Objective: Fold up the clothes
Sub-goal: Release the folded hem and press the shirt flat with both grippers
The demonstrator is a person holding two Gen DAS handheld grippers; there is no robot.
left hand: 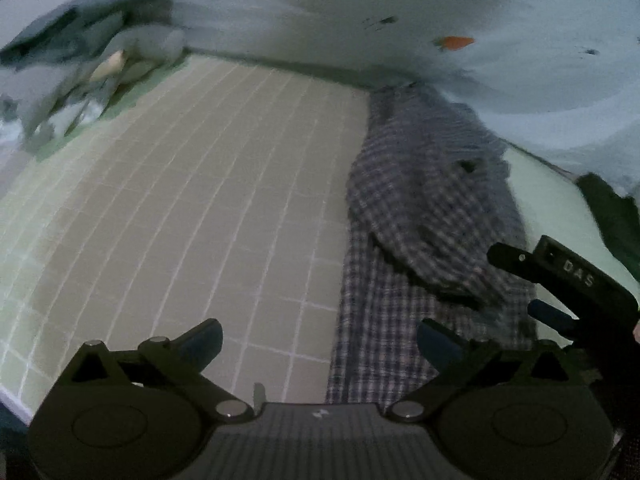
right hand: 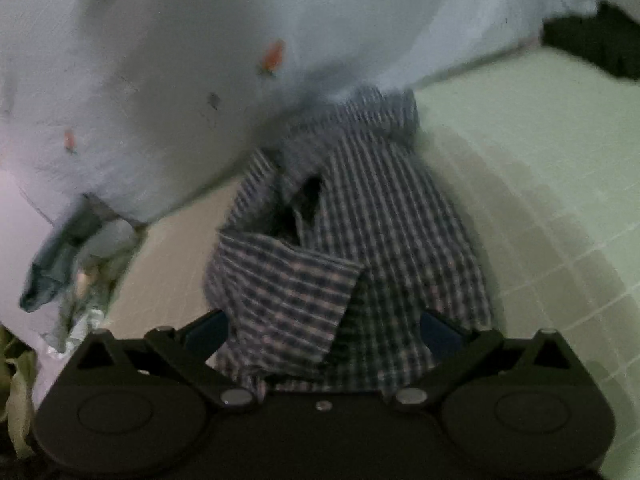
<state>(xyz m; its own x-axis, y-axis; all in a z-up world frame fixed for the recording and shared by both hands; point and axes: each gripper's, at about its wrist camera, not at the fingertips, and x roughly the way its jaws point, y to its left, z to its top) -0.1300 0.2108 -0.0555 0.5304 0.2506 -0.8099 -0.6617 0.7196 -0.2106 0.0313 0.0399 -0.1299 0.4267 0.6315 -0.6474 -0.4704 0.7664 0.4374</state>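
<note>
Shirt [right hand: 344, 248], plaid, lies rumpled on the gridded mat [left hand: 180, 200], one flap turned over but no clean fold made; most folding is left, by my judgement. Left gripper [left hand: 320, 340] spread, empty. Right gripper [right hand: 324, 328] spread, cloth between its fingers, unpinched.

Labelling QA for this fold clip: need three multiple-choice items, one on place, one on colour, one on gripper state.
1. In the left wrist view, where does the checked shirt lie on the gridded mat?
A. its right part
B. its left edge
C. off the mat

2. What colour are the small marks on the pale sheet behind?
A. yellow
B. orange-red
C. purple

3. How do the right gripper's fingers stand?
A. pinched shut
B. spread apart
C. out of view

Key: 1 A, bare grid fills the left. 2 B, orange-red flecks show in both views. 3 B, fingers wide apart with shirt between them.
</note>
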